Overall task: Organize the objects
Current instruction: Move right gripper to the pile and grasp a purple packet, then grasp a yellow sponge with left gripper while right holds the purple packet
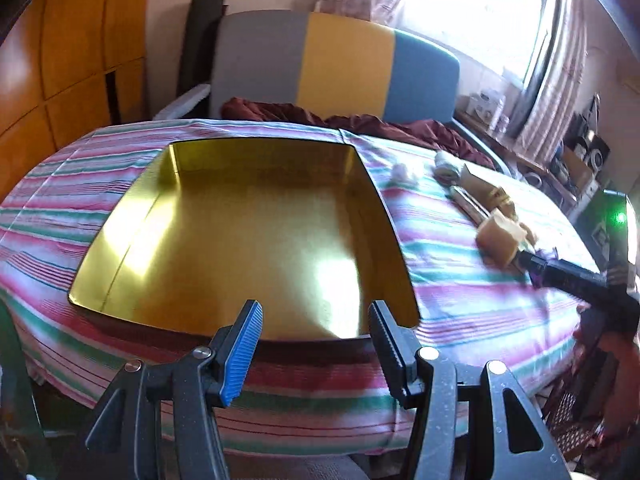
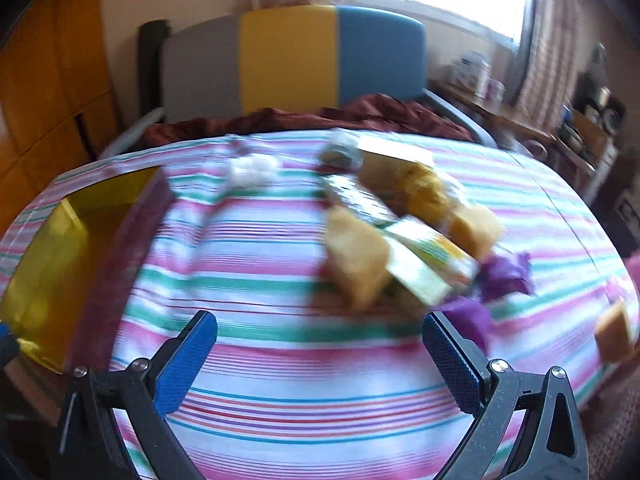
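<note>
Striped cloth (image 2: pixel 280 412) in pink, green and white covers the table that both cameras look down on, and from there the view runs outward from the fingers. Over the table's near edge, the left gripper (image 1: pixel 316 344) holds its two ribbed pads partly apart with nothing between them. Just beyond them sits one shallow, glossy gold rectangular tray (image 1: pixel 132 216) with rounded corners, its bare floor mirroring the window light. The right gripper (image 2: pixel 320 360) spreads its two blue textured pads wide, also on nothing, above bare cloth. Ahead of it lies a blurred heap of objects (image 2: pixel 400 240): at least three tan, sponge-like blocks, a couple of flat yellow-green printed packets and a long foil-wrapped bar whose long axis runs away toward the upper left. Two crumpled purple wrappers (image 2: pixel 508 276) lie at the heap's right, and one white fluffy cotton tuft (image 2: pixel 252 172) sits apart, between heap and tray. Behind the table stands one chair with a grey, yellow and blue backrest (image 1: pixel 336 64).
</note>
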Action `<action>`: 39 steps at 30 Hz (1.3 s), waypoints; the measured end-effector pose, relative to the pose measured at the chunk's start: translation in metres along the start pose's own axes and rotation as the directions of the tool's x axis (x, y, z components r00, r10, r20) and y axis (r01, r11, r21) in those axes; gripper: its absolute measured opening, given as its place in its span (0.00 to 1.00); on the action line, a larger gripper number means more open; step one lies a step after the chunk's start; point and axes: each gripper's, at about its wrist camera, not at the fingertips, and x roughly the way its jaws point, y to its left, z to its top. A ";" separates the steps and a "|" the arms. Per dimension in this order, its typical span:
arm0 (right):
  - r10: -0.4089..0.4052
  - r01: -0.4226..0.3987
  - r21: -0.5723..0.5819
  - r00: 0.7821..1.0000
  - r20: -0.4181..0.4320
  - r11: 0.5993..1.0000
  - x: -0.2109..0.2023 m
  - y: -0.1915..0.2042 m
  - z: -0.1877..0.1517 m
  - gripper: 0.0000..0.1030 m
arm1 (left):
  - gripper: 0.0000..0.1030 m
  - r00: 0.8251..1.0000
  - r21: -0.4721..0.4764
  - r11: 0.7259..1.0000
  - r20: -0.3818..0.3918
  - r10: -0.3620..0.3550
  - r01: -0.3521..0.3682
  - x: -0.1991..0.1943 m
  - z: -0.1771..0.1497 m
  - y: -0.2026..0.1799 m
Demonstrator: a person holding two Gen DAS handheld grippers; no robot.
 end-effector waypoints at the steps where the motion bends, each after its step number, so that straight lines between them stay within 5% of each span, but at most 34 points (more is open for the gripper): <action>1: -0.005 0.005 0.014 1.000 -0.004 1.000 0.002 -0.010 0.000 1.00 | 0.54 1.000 0.013 1.000 -0.005 -0.005 0.005 0.001 -0.001 -0.004; 7: -0.047 0.045 0.080 0.998 0.030 0.996 0.005 -0.081 0.001 0.91 | 0.54 0.999 0.071 0.997 0.005 -0.045 0.044 -0.001 -0.005 -0.027; 11: 0.001 -0.001 0.149 1.000 -0.006 0.989 0.022 -0.115 -0.003 0.81 | 0.54 0.993 0.053 0.991 -0.008 -0.120 0.120 0.001 -0.005 -0.037; 22: 0.062 -0.060 0.089 0.998 -0.025 0.994 0.057 -0.119 -0.011 0.73 | 0.54 0.987 0.070 0.985 -0.038 -0.158 0.161 0.005 -0.004 -0.060; 28: 0.086 -0.085 0.078 0.996 -0.002 0.993 0.065 -0.115 -0.015 0.51 | 0.54 0.981 0.078 0.978 -0.036 -0.189 0.192 0.008 0.000 -0.070; 35: 0.102 -0.113 0.115 0.990 0.096 0.987 0.064 -0.119 -0.025 0.48 | 0.55 0.958 0.055 0.957 -0.048 -0.283 0.286 0.020 0.012 -0.091; 39: 0.100 -0.115 0.120 0.987 0.126 0.986 0.064 -0.120 -0.028 0.48 | 0.68 0.938 0.071 0.937 -0.095 -0.334 0.341 0.037 0.022 -0.115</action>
